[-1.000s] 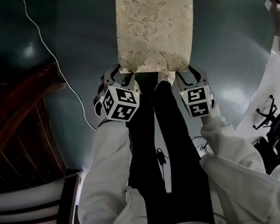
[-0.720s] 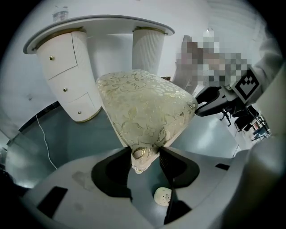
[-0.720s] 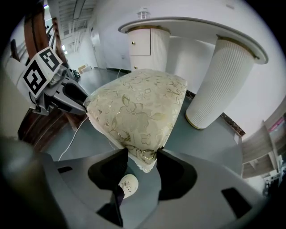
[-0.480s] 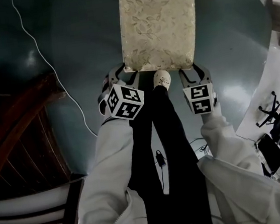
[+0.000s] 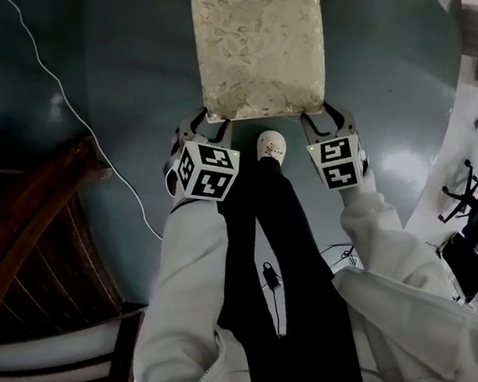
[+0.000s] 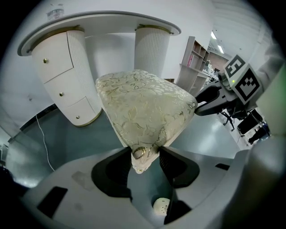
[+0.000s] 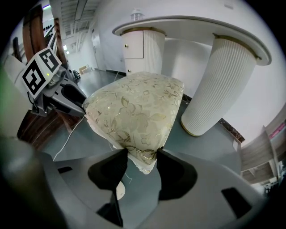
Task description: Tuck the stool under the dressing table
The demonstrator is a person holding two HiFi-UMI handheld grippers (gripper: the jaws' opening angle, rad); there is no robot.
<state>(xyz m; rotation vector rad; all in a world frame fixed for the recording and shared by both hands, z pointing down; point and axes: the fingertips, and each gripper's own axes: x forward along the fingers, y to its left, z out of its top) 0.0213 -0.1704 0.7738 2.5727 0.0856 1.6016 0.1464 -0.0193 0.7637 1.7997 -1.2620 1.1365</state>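
The stool (image 5: pixel 259 40) has a cream cushion with a gold leaf pattern and stands on the dark floor ahead of me. My left gripper (image 5: pixel 207 122) is shut on its near left corner, and my right gripper (image 5: pixel 325 115) is shut on its near right corner. In the left gripper view the cushion corner (image 6: pixel 144 154) is pinched between the jaws of the left gripper (image 6: pixel 144 157). The right gripper view shows the other corner (image 7: pixel 143 154) pinched likewise by the right gripper (image 7: pixel 142 159). The white dressing table (image 6: pixel 98 22) with ribbed pedestals (image 7: pixel 214 89) stands just beyond the stool.
A white cable (image 5: pixel 85 135) trails across the floor at left, beside dark wooden furniture (image 5: pixel 26 220). My white shoe (image 5: pixel 270 147) is between the grippers. An office chair (image 5: pixel 476 217) stands at the right. A small black plug (image 5: pixel 271 275) lies on the floor near my legs.
The stool and both grippers have shifted slightly away from me towards the dressing table. My white shoe has stepped forward between the grippers. Both grips are unchanged.
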